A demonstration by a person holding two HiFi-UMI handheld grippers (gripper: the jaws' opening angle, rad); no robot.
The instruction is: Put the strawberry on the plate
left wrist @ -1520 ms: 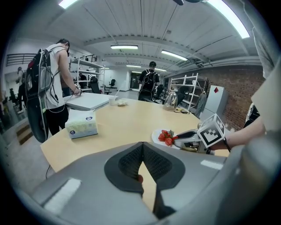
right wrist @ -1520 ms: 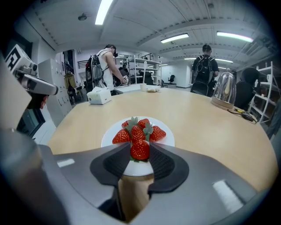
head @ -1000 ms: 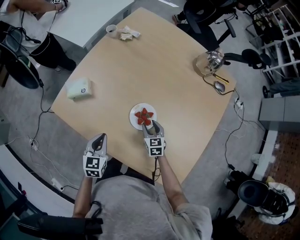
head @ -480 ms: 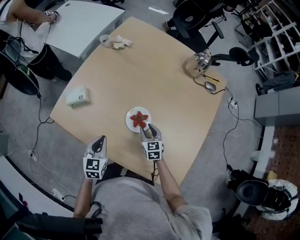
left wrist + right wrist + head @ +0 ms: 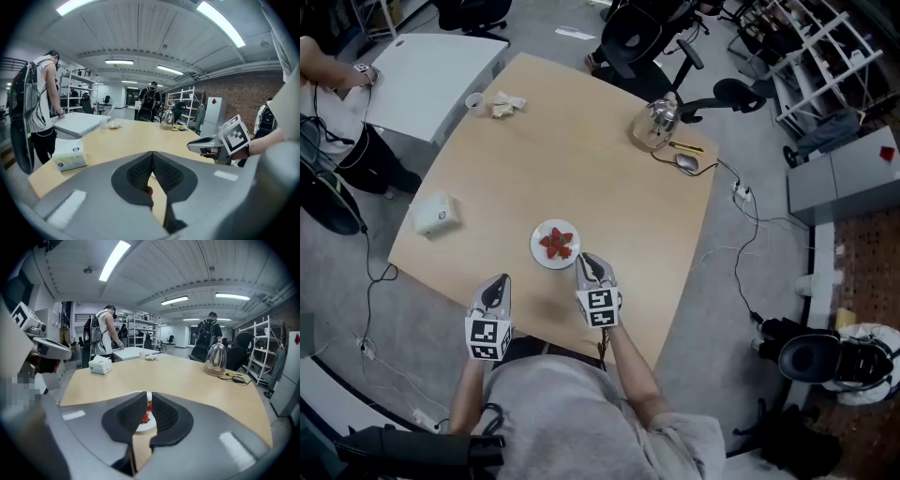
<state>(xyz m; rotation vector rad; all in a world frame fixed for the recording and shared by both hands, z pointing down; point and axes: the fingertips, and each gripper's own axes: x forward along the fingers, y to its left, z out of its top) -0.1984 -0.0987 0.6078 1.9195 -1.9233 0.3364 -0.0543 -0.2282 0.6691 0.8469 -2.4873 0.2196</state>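
Presently found strawberry (image 5: 555,244) lying on white plate (image 5: 553,225), toward near side of table (image 5: 581,141). Possibly several berries in that red pile; too small to confirm. Noted right gripper (image 5: 585,261) just beside plate's near rim, jaws closing to a narrow slit, gripping nothing, fruit visible beyond. Noted left gripper (image 5: 498,281) well apart at table edge, pads pressed together, empty.

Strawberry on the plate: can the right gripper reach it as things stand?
Probably yes. The right gripper sits just short of the plate, aimed at the strawberry, only bare table between. Its jaws are closing, empty, so they'd need opening first.
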